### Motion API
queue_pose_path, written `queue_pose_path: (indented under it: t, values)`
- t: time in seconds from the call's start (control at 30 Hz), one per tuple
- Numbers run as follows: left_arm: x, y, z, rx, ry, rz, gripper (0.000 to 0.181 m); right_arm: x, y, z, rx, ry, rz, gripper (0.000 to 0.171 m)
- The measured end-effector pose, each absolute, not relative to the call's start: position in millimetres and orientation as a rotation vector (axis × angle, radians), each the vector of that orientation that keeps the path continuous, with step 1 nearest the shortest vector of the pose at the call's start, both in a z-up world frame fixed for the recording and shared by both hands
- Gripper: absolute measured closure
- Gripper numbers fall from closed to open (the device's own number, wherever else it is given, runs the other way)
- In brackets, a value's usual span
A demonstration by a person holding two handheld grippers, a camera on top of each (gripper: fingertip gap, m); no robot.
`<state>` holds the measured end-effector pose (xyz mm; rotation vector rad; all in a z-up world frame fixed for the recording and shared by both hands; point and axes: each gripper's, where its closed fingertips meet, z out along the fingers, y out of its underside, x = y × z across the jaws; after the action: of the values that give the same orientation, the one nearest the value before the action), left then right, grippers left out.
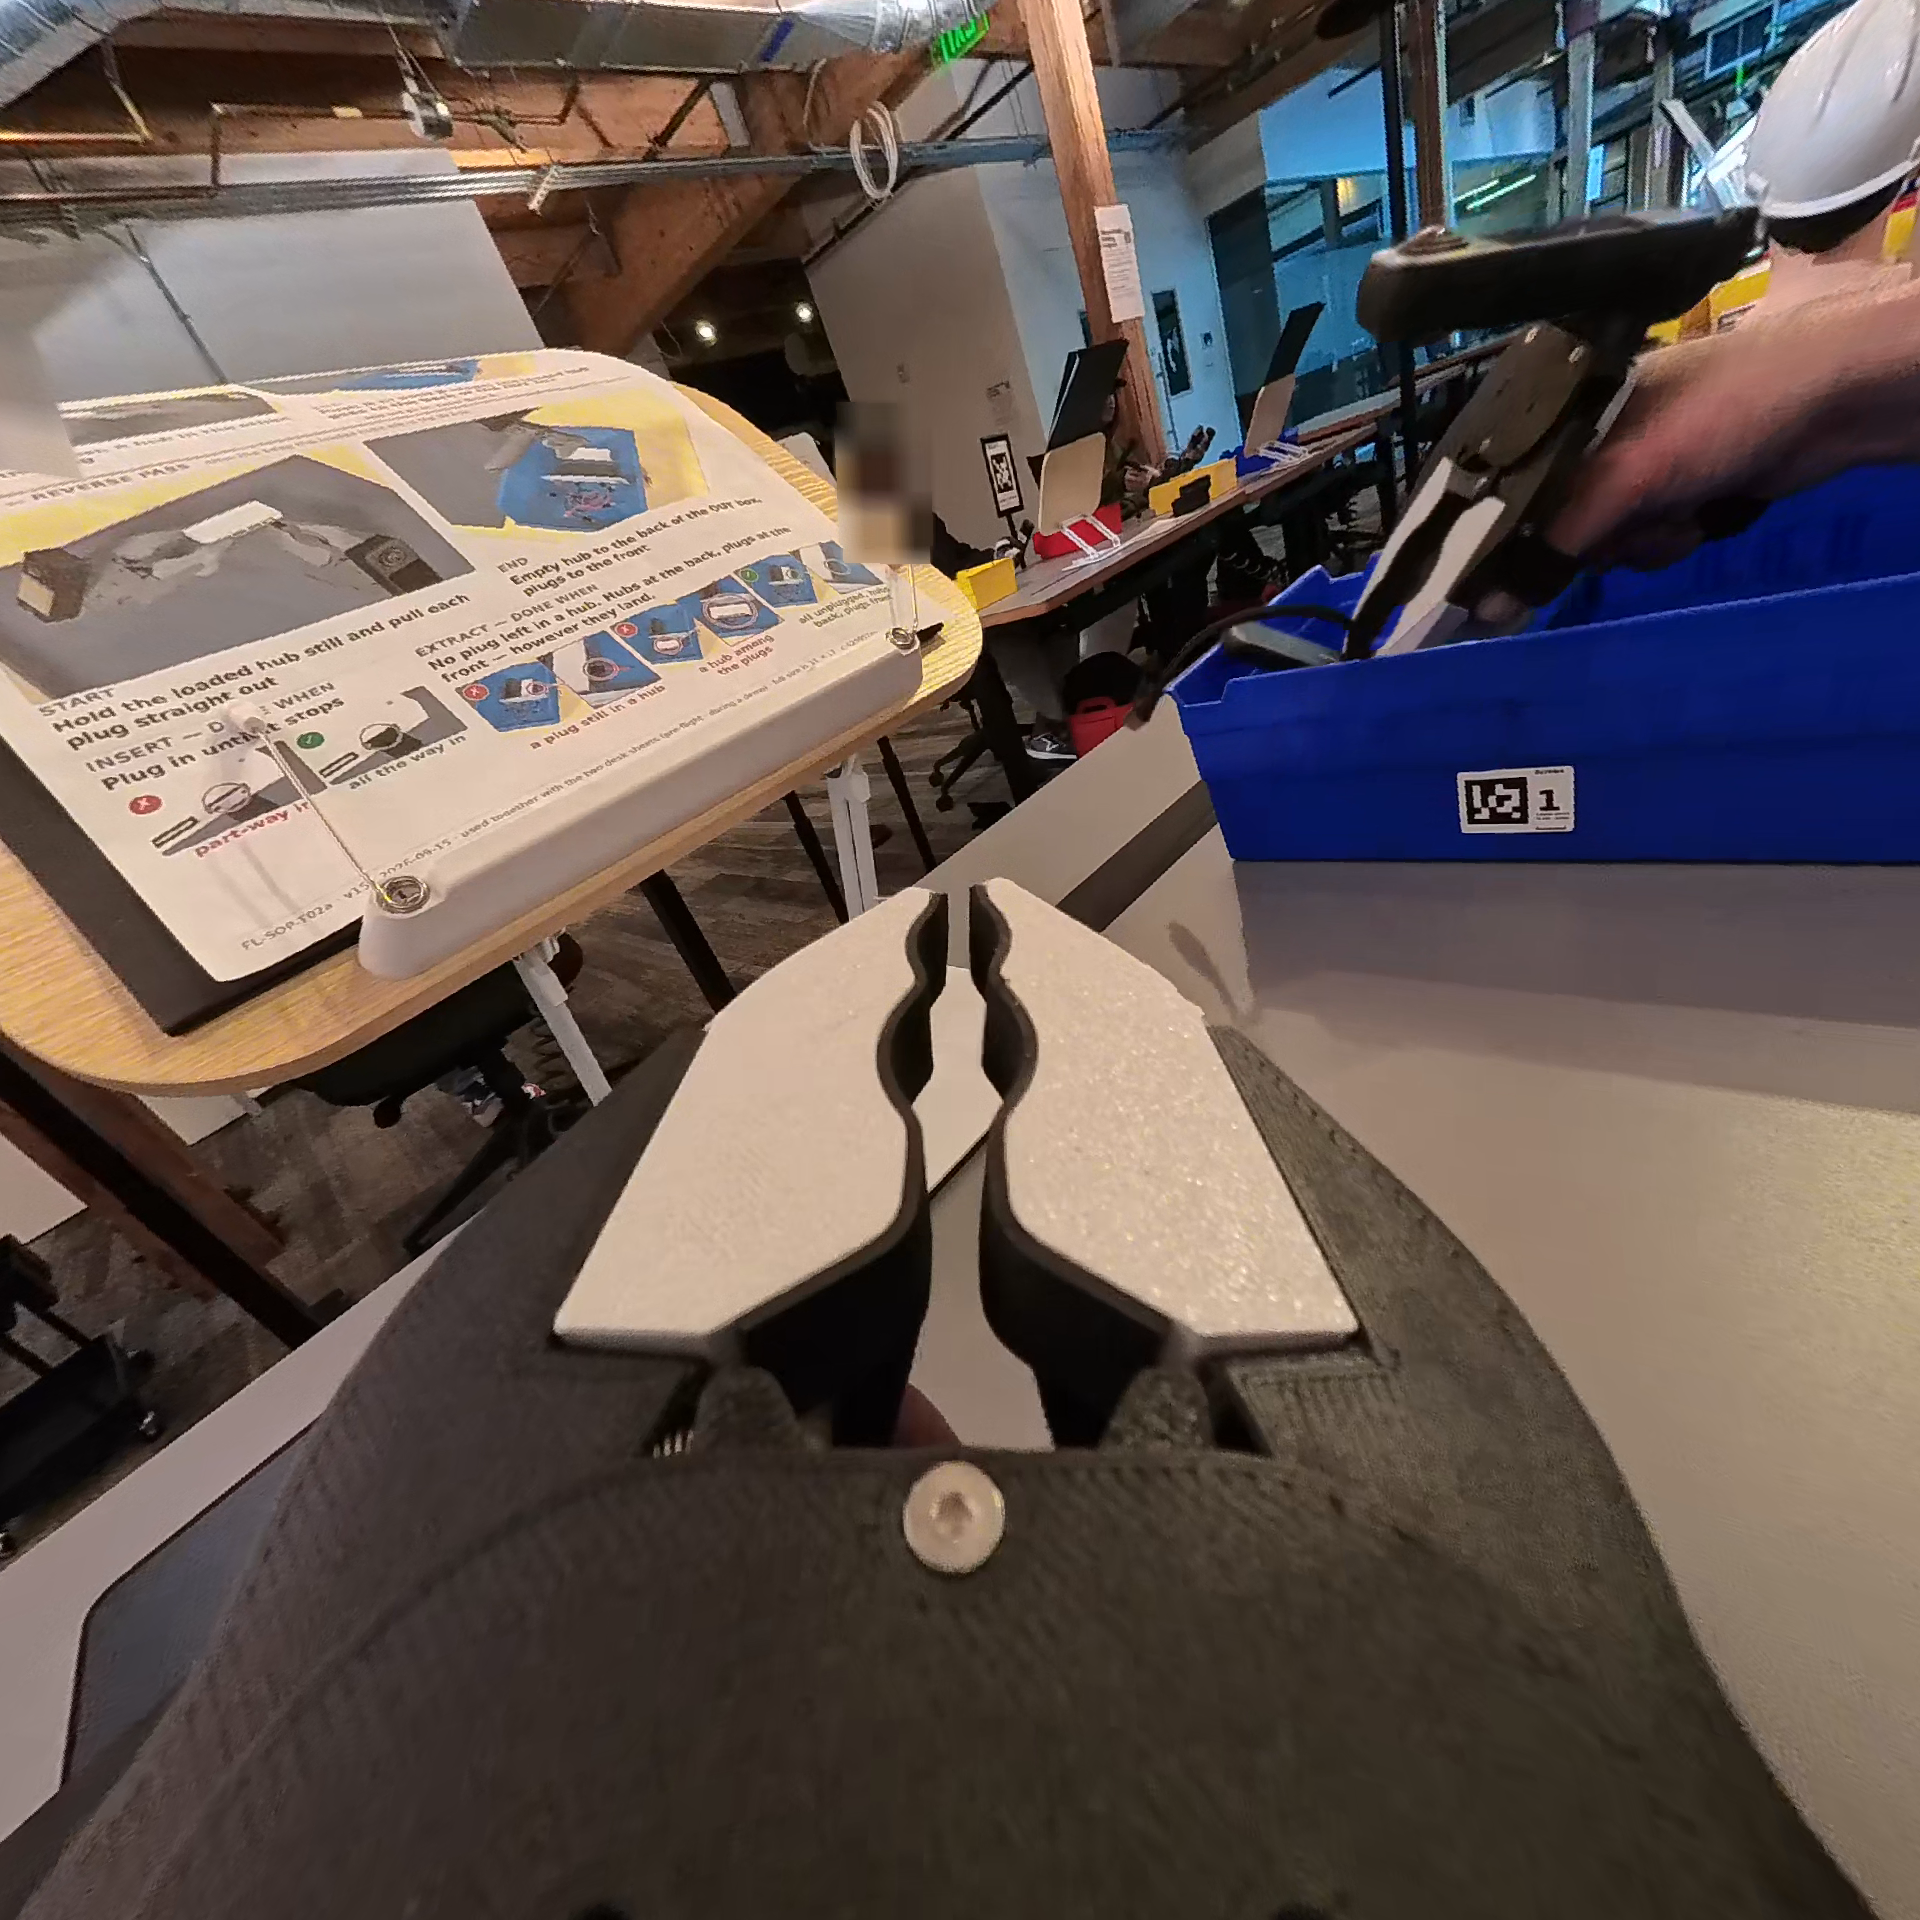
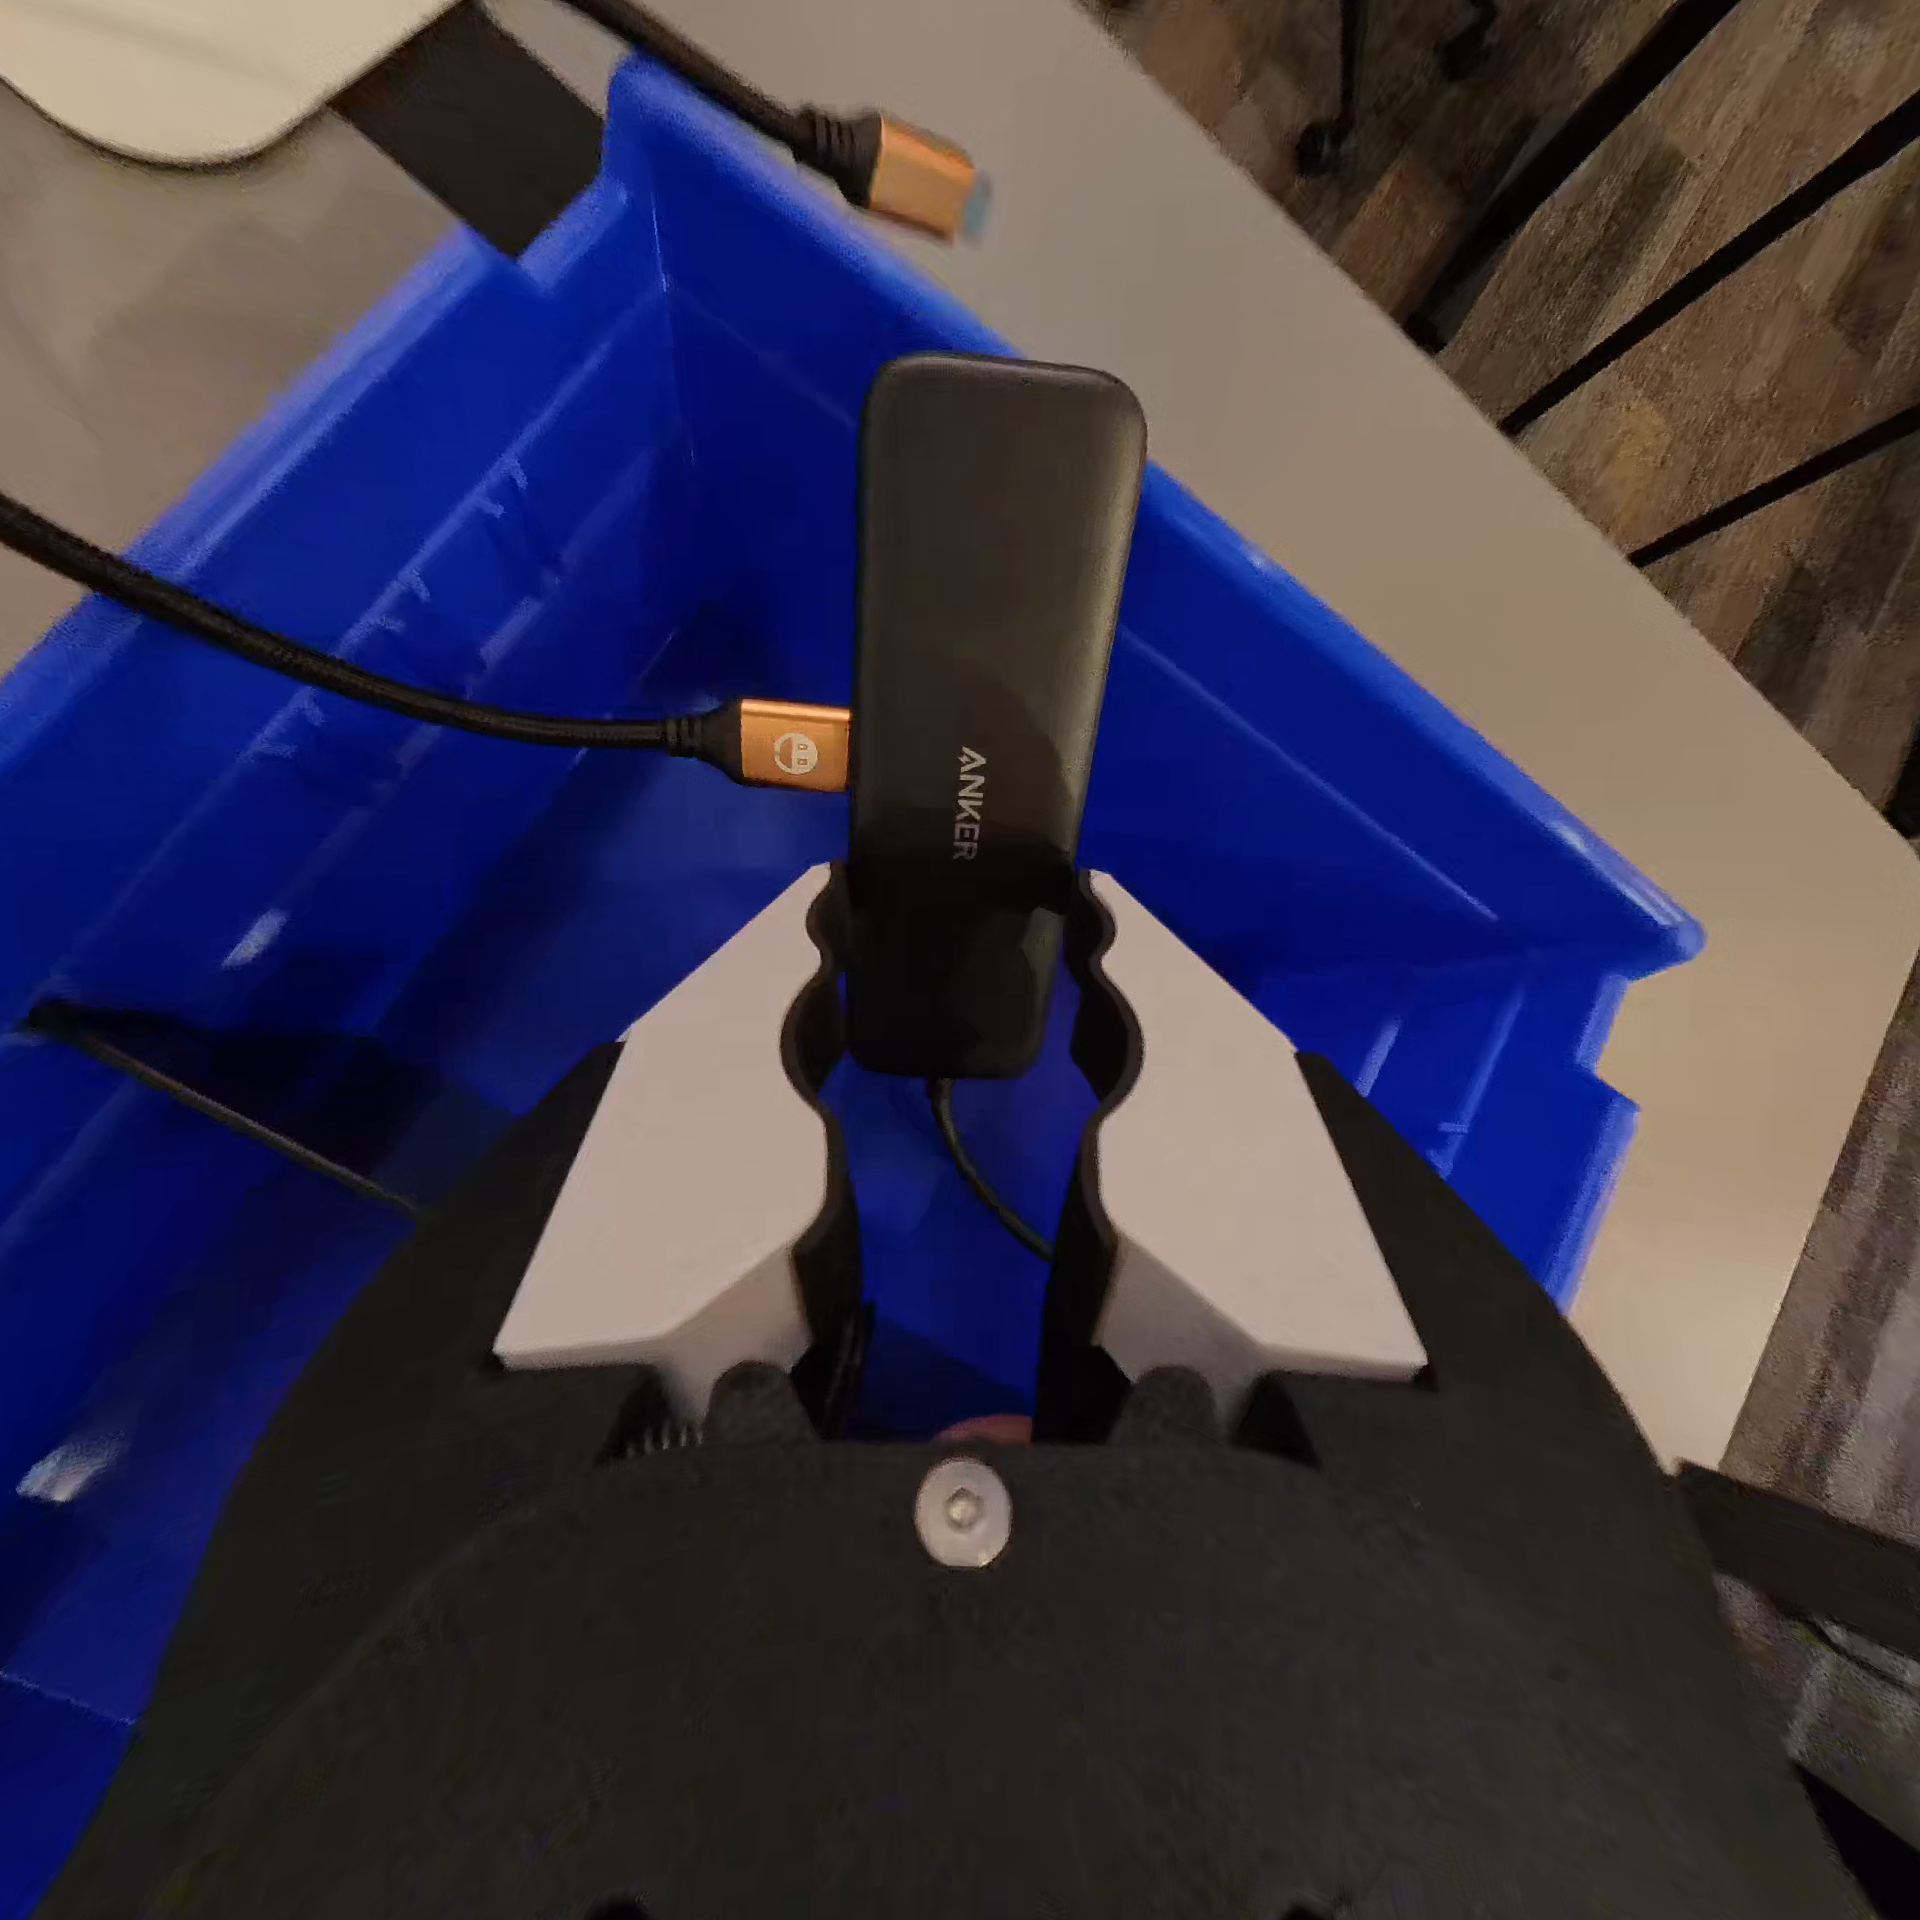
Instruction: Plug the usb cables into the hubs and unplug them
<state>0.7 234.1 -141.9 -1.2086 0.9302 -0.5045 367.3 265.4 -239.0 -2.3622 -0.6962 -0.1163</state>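
My right gripper (image 2: pixel 961 894) is shut on the near end of a black usb hub (image 2: pixel 987 623) and holds it above a blue bin (image 2: pixel 468 644). A black braided cable with a gold plug (image 2: pixel 795 746) is plugged into the hub's left side. A second gold plug (image 2: pixel 914 187) on a black cable hangs past the bin's far corner. In the left wrist view the right gripper (image 1: pixel 1392 623) reaches into the blue bin (image 1: pixel 1662 727) with the hub (image 1: pixel 1278 646). My left gripper (image 1: pixel 958 904) is shut and empty above the grey table (image 1: pixel 1558 1143).
A slanted wooden stand with a printed instruction sheet (image 1: pixel 364 644) stands left of the table. A person in a white hard hat (image 1: pixel 1839 114) is at the far right. A thin black cable (image 2: pixel 208 1101) lies inside the bin. The table edge (image 2: pixel 1558 520) borders wood flooring. My right fingertips sit around 40 cm from my left ones.
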Motion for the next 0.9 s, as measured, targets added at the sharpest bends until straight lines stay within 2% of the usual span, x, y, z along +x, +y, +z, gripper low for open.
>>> queue_pose_path:
  t: [0.57,0.7,0.9]
  values:
    - [7.9,230.5,-149.4,-1.216,0.974,-0.497,0.176,363.8,254.2,-279.8,-2.671,-0.893,-0.13,0.13]
    - [8.1,230.6,-150.1,-1.221,0.975,-0.509,0.175,364.0,253.2,-277.2,-2.659,-0.898,-0.125,0.13]
    - [8.6,232.0,-152.0,-1.226,0.979,-0.51,0.175,362.0,254.9,-234.3,-2.526,-0.892,-0.188,0.117]
